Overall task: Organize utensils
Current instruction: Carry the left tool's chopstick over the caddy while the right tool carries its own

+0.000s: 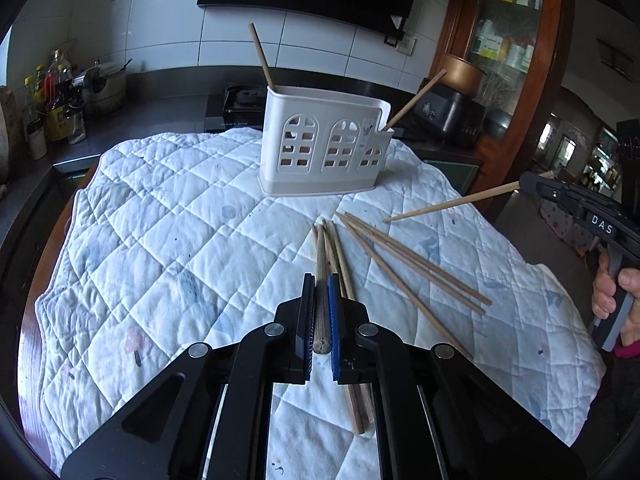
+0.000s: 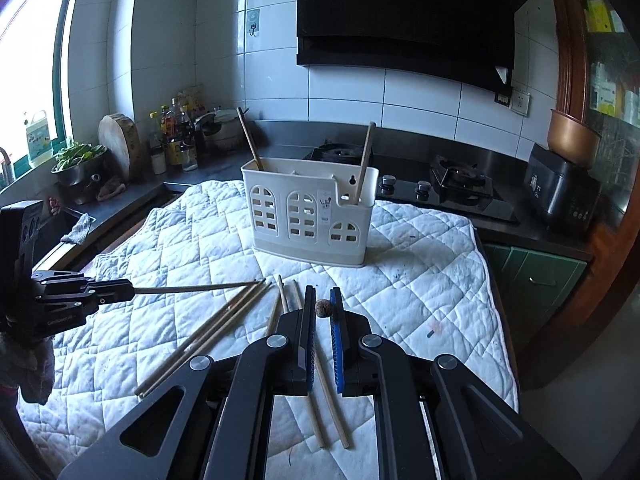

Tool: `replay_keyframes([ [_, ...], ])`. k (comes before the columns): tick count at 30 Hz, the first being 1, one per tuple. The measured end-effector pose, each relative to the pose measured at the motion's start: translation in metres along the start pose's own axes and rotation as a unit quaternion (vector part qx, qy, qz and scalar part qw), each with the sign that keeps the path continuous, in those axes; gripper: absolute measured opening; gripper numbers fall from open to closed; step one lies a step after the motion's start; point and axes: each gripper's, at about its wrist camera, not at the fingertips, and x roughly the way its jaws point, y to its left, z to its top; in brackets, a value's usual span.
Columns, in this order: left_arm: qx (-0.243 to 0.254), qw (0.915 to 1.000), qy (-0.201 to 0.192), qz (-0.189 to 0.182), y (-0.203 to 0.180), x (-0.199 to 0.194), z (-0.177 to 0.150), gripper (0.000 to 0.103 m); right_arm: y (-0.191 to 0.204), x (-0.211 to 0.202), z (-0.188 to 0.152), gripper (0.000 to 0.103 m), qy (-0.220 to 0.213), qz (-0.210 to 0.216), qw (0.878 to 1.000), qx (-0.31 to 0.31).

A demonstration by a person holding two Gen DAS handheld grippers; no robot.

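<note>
Both wrist views face a white utensil holder (image 1: 324, 148) with arched cut-outs, standing upright on a quilted white cloth (image 1: 160, 240) that covers the desk. Inside the holder, one chopstick (image 1: 261, 54) leans out at its left end and a second chopstick (image 1: 416, 100) leans out of the low compartment at its right end. The left tongs (image 1: 320, 312) are clamped on a darker chopstick (image 1: 321, 280), gripped along the pads so that its butt end shows between them and its tip points toward the holder. Under these tongs, on the near side of the holder, several loose chopsticks (image 1: 412, 268) lie fanned on the cloth, some touching or crossing. In the right wrist view, the right tongs (image 2: 323, 312) are clamped on a chopstick seen end-on (image 2: 323, 307), its round butt sitting between the two pads near their tips. The left wrist view shows the same right-hand chopstick (image 1: 452, 202) sticking out of the right tongs (image 1: 528, 184) above the cloth, to the right of the holder and nearer the camera, tip aimed left. The person's right hand (image 1: 616, 300) wraps the handle. Two more chopsticks (image 2: 328, 400) lie on the cloth under the right tongs. Behind the holder: a gas stove (image 2: 448, 188) and bottles (image 2: 176, 136) on the back counter.
</note>
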Motion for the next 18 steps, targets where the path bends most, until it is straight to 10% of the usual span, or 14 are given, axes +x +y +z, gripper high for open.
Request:
replay_keyframes([
  [18, 0.068, 0.9974, -0.026, -0.002, -0.01, -0.007, 0.11, 0.005, -0.016, -0.007, 0.14, 0.007, -0.019, 0.014, 1.0, -0.006],
])
